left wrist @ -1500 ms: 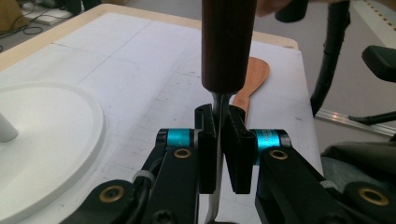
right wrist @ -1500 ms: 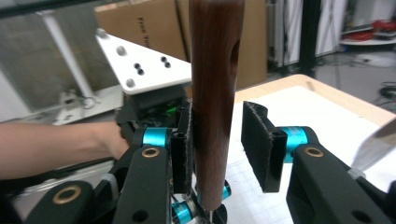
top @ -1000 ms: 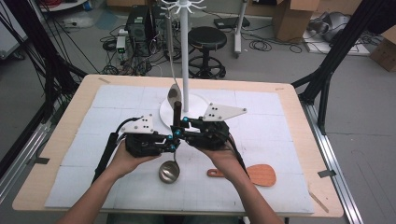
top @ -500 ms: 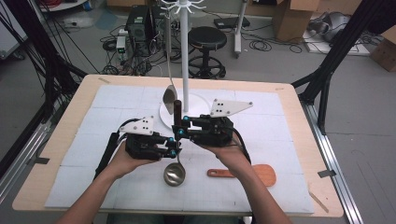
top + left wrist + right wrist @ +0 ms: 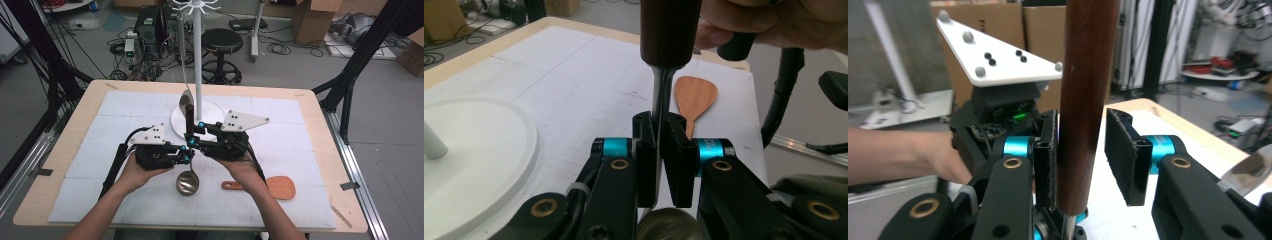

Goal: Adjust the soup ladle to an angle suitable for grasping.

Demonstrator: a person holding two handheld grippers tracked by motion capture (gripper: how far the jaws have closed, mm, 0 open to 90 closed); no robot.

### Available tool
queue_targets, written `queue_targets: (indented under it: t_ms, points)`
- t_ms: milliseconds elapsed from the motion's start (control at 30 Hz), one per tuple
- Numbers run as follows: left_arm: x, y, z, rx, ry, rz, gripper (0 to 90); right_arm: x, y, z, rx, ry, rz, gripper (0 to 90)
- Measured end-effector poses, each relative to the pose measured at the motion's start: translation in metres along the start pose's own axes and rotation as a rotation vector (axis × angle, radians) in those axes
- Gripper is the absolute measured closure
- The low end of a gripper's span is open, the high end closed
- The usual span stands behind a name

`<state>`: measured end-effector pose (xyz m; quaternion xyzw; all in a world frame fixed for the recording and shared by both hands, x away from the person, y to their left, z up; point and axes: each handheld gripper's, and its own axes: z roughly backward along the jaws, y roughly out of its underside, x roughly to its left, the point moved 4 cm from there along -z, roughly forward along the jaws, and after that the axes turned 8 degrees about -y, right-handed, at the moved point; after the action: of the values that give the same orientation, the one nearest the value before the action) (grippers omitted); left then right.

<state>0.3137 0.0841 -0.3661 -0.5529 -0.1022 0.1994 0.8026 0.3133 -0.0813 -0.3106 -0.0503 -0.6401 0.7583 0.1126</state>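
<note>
A ladle with a steel bowl and a dark wooden handle stands upright in front of the white rack's base. My left gripper is shut on its thin steel shaft, just below the wooden handle. My right gripper sits higher, around the wooden handle. In the right gripper view its jaws have just been opening. One pad touches the handle; the other pad stands off with a clear gap.
The rack's white pole rises behind the grippers, and a steel spoon hangs beside it. A wooden spatula lies flat on the white mat at the front right. The table's wooden edge runs along the right.
The right gripper's jaws have widened a little around the ladle's handle. Both hands and the ladle stay nearly where they were.
</note>
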Motion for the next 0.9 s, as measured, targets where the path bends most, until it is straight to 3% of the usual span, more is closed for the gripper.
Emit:
queue_targets:
  t_ms: [200, 333, 600, 733, 900]
  points:
    - [0.002, -0.002, 0.001, -0.016, -0.032, 0.026, 84.3, 0.003, 0.006, -0.006, 0.022, 0.039, 0.036, 66.5]
    - [0.002, -0.001, 0.001, -0.008, -0.035, 0.017, 84.3, 0.003, 0.008, -0.009, 0.030, 0.046, 0.030, 70.6]
    - [0.003, -0.001, 0.004, -0.010, -0.013, 0.021, 82.2, 0.001, 0.008, -0.009, 0.008, -0.018, -0.010, 73.2]
    - [0.006, -0.001, 0.010, -0.016, -0.020, 0.026, 71.3, -0.003, 0.007, -0.008, 0.008, -0.035, -0.018, 73.3]
    - [0.011, 0.003, 0.020, -0.010, -0.036, 0.020, 63.9, -0.010, 0.006, -0.005, -0.025, -0.055, -0.052, 73.4]
